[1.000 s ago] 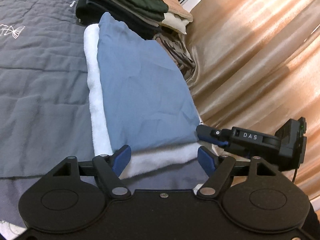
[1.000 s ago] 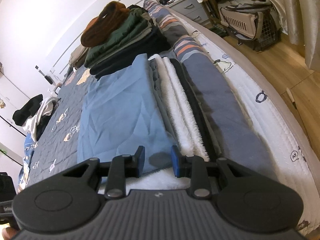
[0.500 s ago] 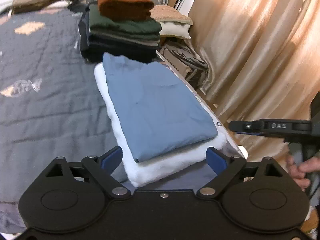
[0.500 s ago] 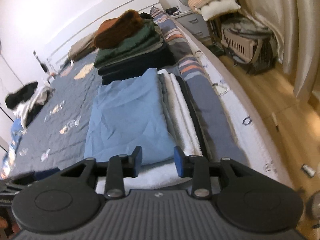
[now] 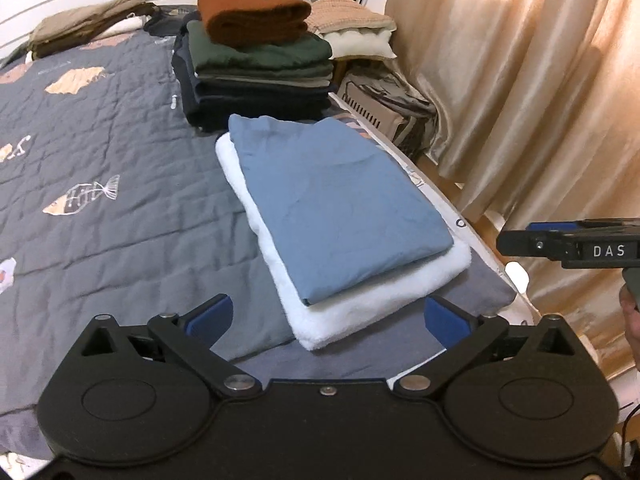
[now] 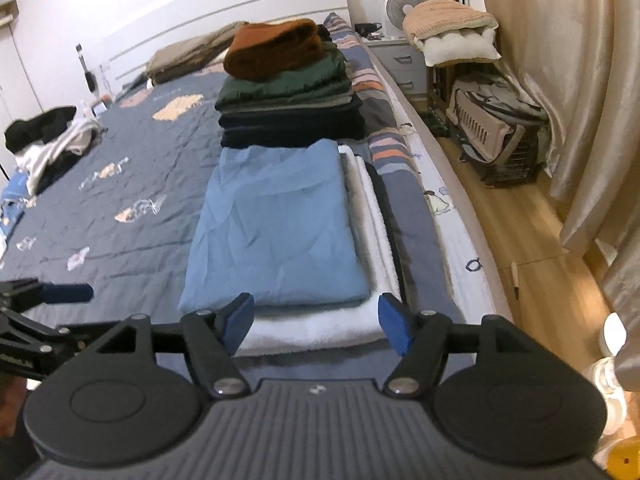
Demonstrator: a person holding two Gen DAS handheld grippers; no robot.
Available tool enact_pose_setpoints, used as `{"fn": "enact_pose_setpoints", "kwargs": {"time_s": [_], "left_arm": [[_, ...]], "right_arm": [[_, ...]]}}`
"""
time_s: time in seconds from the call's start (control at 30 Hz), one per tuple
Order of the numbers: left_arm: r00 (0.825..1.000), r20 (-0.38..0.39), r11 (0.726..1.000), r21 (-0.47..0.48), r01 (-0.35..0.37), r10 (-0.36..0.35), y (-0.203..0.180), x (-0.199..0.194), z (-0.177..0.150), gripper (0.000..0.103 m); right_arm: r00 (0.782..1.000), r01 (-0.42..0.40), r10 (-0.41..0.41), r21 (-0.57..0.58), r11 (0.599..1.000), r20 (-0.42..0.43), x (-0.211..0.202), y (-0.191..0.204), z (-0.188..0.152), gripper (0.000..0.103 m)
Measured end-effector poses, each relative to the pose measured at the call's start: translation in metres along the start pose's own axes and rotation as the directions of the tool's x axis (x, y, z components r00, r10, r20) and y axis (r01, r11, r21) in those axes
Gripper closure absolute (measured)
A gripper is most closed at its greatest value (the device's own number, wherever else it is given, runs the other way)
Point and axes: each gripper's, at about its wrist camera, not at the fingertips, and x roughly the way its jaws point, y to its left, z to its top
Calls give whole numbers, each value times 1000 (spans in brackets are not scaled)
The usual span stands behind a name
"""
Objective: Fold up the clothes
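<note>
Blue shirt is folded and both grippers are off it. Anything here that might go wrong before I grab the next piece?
1. The blue shirt and white towel lie close to the bed's edge; a nudge toward that side might slide them to the floor.
2. The tall stack with the brown sweater on top stands right behind; pushing the shirt back could topple it.
3. The left gripper and right gripper, jaws opening and empty, hang close together and could collide.
</note>
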Motion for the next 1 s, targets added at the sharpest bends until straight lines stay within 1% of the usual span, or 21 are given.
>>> {"fn": "enact_pose_setpoints", "kwargs": {"time_s": [0.17,0.27,0.33,0.4,0.5,0.6,0.7,0.83,1.0], "left_arm": [[1000,-7,1000,-3,-3,3,1,-9,2,0],[1000,-7,1000,21,-11,12,-3,-14,2,0],[1000,1,999,49,-8,8,-6,-18,2,0],[1000,6,999,45,1,-1,-6,-23,4,0],[1000,13,999,41,23,-24,-7,-29,5,0],[1000,14,998,66,7,-8,-10,-31,6,0],[1000,16,997,82,9,-10,-12,-33,5,0],[1000,27,998,68,5,-7,-11,-35,4,0],[1000,21,999,34,3,-4,-4,-33,4,0]], "right_arm": [[999,26,-25,17,1000,-36,-4,5,1,35],[998,39,-38,14,999,-46,-8,8,-1,35],[998,30,-29,27,999,-52,-8,8,-1,35],[998,21,-18,37,999,-58,-8,9,-1,35],[998,23,-21,34,999,-57,-10,12,-1,35],[998,22,-20,33,999,-52,-11,14,0,35],[998,28,-26,25,999,-49,-12,17,1,35],[998,24,-23,23,999,-53,-11,20,2,35],[998,25,-25,16,1000,-55,-10,21,2,35]]}}
